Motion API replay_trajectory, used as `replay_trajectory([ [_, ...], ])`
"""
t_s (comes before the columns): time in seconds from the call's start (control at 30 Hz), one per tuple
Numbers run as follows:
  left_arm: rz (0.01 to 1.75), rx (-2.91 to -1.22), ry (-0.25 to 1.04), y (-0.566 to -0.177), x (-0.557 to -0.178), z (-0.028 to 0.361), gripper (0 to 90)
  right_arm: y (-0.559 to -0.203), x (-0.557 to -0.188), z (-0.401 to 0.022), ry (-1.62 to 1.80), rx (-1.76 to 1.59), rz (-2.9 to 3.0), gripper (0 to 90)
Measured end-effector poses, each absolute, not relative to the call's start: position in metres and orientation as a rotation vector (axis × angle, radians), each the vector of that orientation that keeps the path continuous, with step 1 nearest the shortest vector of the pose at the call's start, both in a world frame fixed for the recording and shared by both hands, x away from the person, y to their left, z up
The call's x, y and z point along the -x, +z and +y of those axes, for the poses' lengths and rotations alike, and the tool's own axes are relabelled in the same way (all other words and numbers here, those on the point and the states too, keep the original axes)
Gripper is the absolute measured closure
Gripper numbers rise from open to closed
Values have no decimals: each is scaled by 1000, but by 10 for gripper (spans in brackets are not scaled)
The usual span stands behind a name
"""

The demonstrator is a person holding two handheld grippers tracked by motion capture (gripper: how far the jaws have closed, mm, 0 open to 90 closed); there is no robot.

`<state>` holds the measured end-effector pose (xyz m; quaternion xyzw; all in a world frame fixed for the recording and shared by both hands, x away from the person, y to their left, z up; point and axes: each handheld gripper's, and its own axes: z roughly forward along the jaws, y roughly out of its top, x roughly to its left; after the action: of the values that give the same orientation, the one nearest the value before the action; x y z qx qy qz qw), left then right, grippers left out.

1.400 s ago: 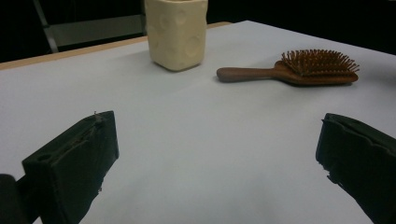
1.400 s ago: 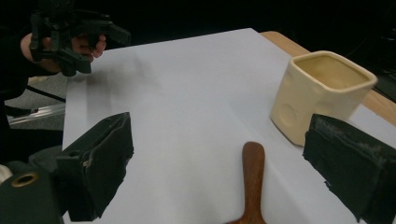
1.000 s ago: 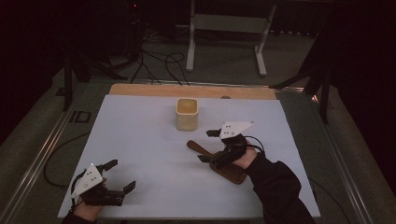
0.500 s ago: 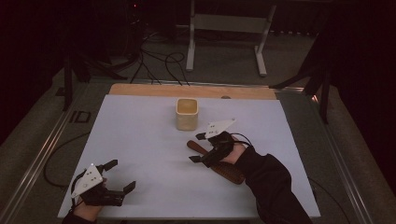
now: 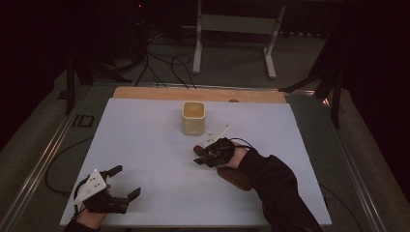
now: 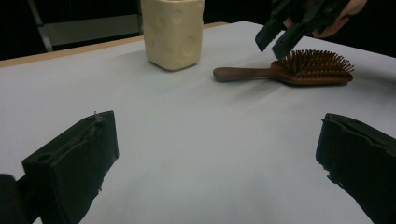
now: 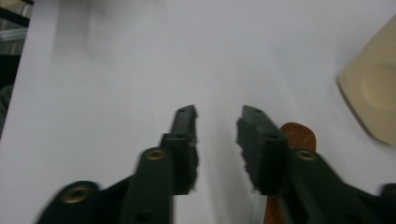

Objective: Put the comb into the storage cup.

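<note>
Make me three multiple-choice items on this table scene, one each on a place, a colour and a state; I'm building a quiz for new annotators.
1. Where does the hairbrush lie?
A. flat on the white table
B. inside the cup
C. on the floor

2. What colour is the cup?
A. red
B. cream
C. blue

3. How do the jaws of the right gripper stand?
A. clamped on the cup
C. apart with nothing between them, beside the brush handle
B. pressed fully together

Answers: 1 A, the left gripper view shows the brush resting bristles up on the table. 2 B, pale cream in the high view. 3 C, the right gripper view shows a bare gap, the handle off to one side.
</note>
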<state>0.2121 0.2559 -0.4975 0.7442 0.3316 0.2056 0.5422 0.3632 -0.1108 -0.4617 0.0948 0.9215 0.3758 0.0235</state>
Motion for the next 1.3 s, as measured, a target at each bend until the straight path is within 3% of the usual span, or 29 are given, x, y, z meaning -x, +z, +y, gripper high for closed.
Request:
replay_trajectory([
  [0.03,788,-1767,488,-497,-212,256,0,-462,-363,-111,1163,-293,2853,711],
  [0.07,787,-1767,487,-498,-212,256,0,-464,-365,-109,1133,-288,2863,788],
  [0.17,787,-1767,485,-498,-212,256,0,-467,-368,-107,1086,-286,2882,896],
  [0.9,787,-1768,473,-498,-213,256,0,-492,-388,-108,793,-242,2959,900],
  [1.3,791,-1770,470,-499,-214,256,0,-498,-395,-135,750,-356,2957,900],
])
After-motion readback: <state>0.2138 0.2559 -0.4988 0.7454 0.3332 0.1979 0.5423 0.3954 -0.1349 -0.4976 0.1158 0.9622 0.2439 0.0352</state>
